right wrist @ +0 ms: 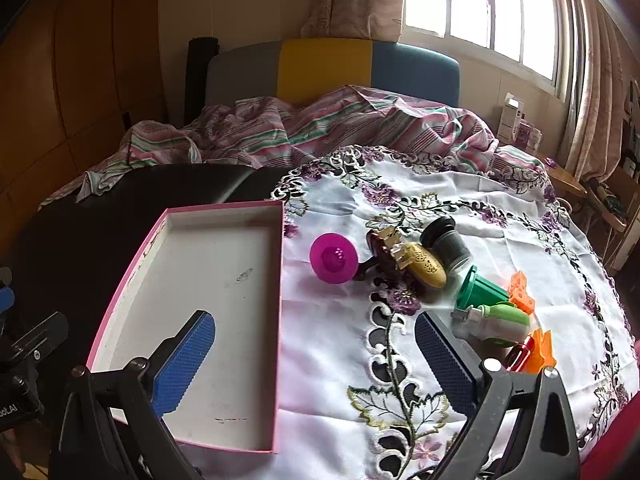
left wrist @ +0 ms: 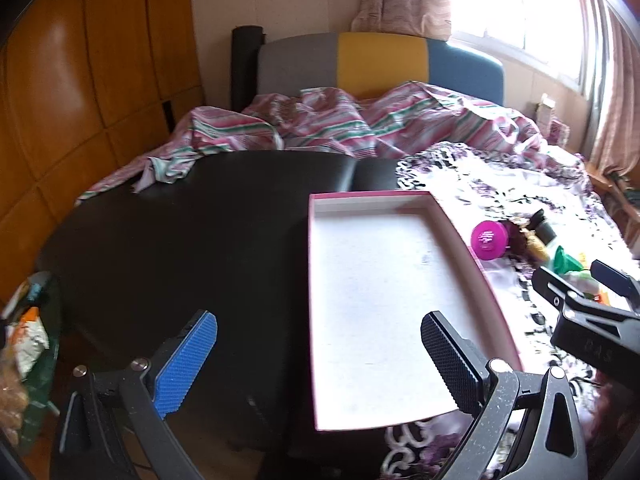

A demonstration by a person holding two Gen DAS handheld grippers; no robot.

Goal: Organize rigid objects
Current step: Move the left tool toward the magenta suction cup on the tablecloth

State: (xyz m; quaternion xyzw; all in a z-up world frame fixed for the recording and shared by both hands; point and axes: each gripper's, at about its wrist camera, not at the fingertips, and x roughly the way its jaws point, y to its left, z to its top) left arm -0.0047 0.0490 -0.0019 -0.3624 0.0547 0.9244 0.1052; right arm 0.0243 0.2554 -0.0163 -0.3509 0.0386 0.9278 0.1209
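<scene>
A shallow pink box (right wrist: pixel 224 448) (left wrist: pixel 496 292) with a bare white floor lies half on the black surface, half on the embroidered cloth. To its right lie a magenta cup (right wrist: pixel 334 258) (left wrist: pixel 489 239), a yellow perforated piece (right wrist: pixel 426 268), a dark jar (right wrist: pixel 446 242), a green cup (right wrist: pixel 482 290), a green-and-white object (right wrist: pixel 498 320) and orange pieces (right wrist: pixel 522 292). My left gripper (left wrist: pixel 320 364) hangs open over the box's near end. My right gripper (right wrist: pixel 316 362) is open above the box's right wall and the cloth, with nothing between its fingers.
A white tablecloth with purple flower embroidery (right wrist: pixel 440 184) covers the right part of the table. A black surface (left wrist: pixel 180 240) lies left of the box. Behind are a striped crumpled sheet (left wrist: pixel 340 120), a headboard (left wrist: pixel 380 60) and a window. Bags (left wrist: pixel 24 340) sit at far left.
</scene>
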